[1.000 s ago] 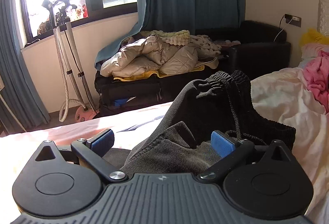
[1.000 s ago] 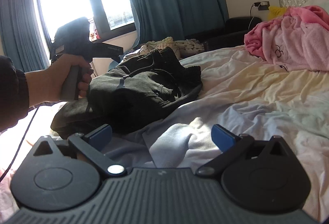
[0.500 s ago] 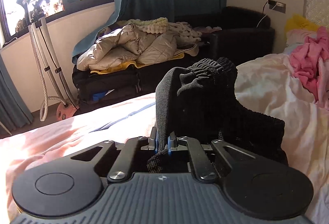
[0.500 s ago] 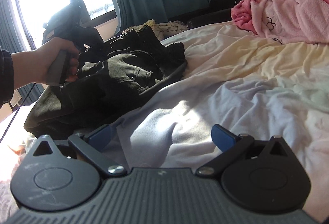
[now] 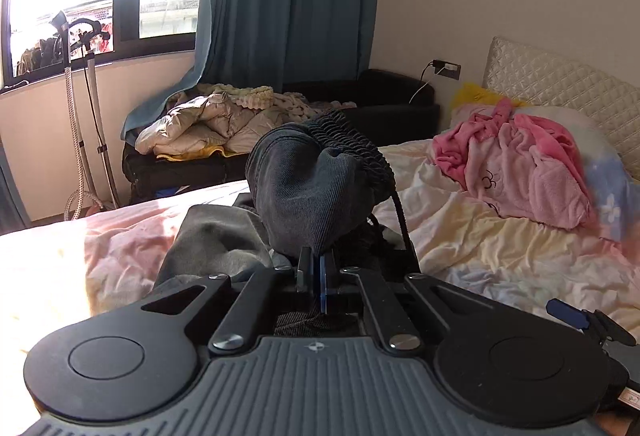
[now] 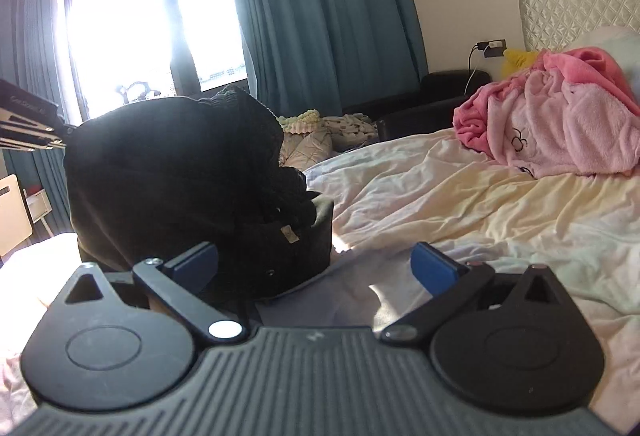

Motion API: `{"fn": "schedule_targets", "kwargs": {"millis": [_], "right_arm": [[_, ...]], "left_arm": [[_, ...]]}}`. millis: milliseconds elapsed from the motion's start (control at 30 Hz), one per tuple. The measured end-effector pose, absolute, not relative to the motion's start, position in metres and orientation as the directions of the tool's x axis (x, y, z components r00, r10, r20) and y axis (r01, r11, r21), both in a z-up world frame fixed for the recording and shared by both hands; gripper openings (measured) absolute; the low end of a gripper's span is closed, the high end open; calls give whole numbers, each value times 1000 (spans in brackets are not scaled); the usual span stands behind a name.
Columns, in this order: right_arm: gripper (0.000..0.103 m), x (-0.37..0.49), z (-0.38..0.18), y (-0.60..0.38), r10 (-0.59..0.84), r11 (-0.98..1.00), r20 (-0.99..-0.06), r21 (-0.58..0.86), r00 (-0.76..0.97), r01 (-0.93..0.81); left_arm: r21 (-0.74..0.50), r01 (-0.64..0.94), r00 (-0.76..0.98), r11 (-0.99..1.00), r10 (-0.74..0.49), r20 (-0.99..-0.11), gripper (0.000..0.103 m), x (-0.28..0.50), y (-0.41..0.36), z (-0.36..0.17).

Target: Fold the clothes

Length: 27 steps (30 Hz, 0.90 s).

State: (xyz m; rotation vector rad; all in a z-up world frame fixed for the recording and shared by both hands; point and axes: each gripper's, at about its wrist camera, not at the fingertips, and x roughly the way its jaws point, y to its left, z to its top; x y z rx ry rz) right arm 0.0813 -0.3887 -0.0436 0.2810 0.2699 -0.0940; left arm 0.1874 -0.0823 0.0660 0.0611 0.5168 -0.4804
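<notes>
The dark trousers (image 5: 316, 191) hang soft and floppy over the bed (image 5: 500, 260), pinched in the left claw (image 5: 319, 268); right claw (image 6: 316, 266) gapes wide, best taking the ribbed waistband

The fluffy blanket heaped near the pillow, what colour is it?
Pink: the fluffy blanket mixes light and darker pink. The right wrist view shows it best.

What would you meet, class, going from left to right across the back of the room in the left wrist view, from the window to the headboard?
Garment steamer stand → heap of pale quilted jackets → dark trousers held up by the left gripper → wall socket → pink fleece garment → quilted headboard.
</notes>
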Motion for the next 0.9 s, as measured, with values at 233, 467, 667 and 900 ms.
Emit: {"fn": "schedule_targets", "kwargs": {"millis": [233,467,667,900], "right_arm": [[103,65,-34,-382,5,948,-275,306,962,83],[103,58,-45,-379,-3,924,-358,357,934,139],[103,61,-44,-380,-24,924,-357,348,934,156],[103,85,-62,-388,-39,918,-391,349,920,187]], "left_arm": [[-191,281,764,941,-339,-549,0,109,16,5],[-99,281,777,955,-287,-560,9,112,16,22],[23,346,812,938,-287,-509,75,159,-58,50],[123,377,829,918,-275,-486,75,236,-155,50]]}}
